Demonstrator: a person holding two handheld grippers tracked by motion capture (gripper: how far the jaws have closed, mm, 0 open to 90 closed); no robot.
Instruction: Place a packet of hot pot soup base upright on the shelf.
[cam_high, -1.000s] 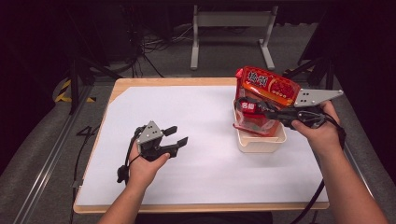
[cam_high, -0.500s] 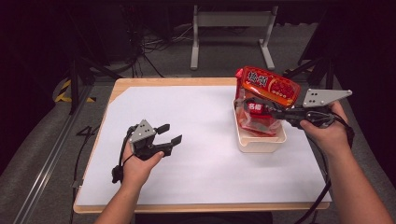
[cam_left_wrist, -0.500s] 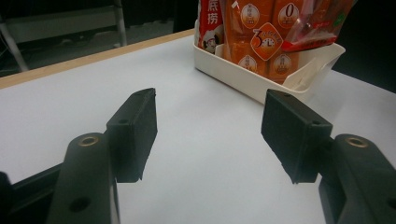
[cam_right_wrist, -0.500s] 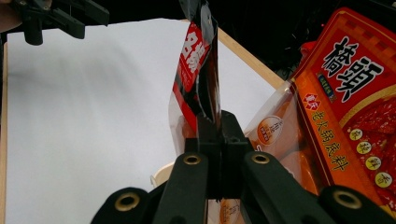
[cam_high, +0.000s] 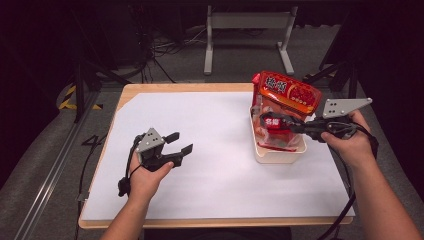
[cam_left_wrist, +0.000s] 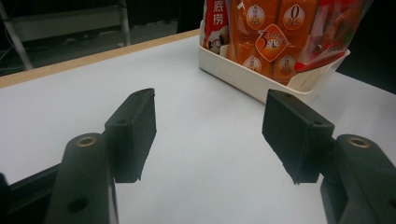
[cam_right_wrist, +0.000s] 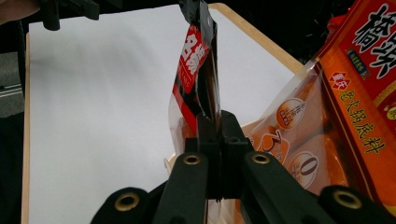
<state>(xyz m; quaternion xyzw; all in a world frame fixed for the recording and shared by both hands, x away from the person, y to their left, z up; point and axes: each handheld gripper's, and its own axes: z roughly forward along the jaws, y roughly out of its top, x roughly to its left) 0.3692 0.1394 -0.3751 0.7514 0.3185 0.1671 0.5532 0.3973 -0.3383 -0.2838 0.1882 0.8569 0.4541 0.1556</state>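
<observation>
1. currently i am reading the right gripper (cam_high: 270, 121) as clamped: in the right gripper view its two black jaws are pressing together on the edge of a thin red and black packet (cam_right_wrist: 198, 70), and the film is standing up between the pads.
2. from the high view, that packet (cam_high: 274, 126) is sitting in the cream tub (cam_high: 263, 154) on the right side of the table, and the right gripper is reaching into it from the right, roughly level.
3. behind it in the same tub, a large red bag (cam_high: 287, 92) is leaning upright, and a clear pack of orange sachets (cam_right_wrist: 299, 149) is lying against it.
4. i am seeing the left gripper (cam_high: 179, 143) held just above the white sheet (cam_high: 220, 165) on the left side, well apart from the tub.
5. its jaws have just been opening; in the left gripper view they are standing apart with bare white surface between them.
6. looking along the left gripper's jaws, the tub (cam_left_wrist: 261, 86) is showing ahead and to the right, with the orange sachets (cam_left_wrist: 268, 42) packed inside it.
7. the wooden table edge (cam_high: 165, 86) is showing around the white sheet.
</observation>
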